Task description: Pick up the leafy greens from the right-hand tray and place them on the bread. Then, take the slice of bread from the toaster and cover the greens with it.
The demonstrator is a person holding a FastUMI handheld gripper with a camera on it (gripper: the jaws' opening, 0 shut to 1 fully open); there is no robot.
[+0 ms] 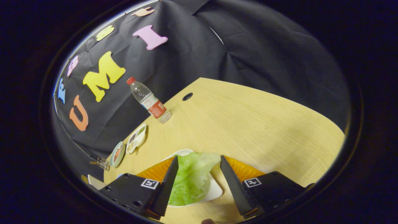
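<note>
Pale wood-grain table (pixel 248 124), matt; clear plastic bottle (pixel 148 100); glossy white tray (pixel 216 191); matt black tool (pixel 199 183).

The black two-finger gripper (pixel 199 161) holds its jaws spread wide apart. Its two tapered, serrated fingers (pixel 168 186) point forward, each mounted on a black block bearing a square white marker.

Nothing legible out here: the water bottle (pixel 148 100) standing on the table (pixel 248 124) wears a red label (pixel 156 109), but its print is far too small to make out. Down on the gripper (pixel 199 157) there are two square black-and-white coded markers, one (pixel 150 183) on the left finger's base and one (pixel 252 182) on the right, patterns rather than words. Those fingers stand spread, leafy greens (pixel 192 177) between them.
</note>
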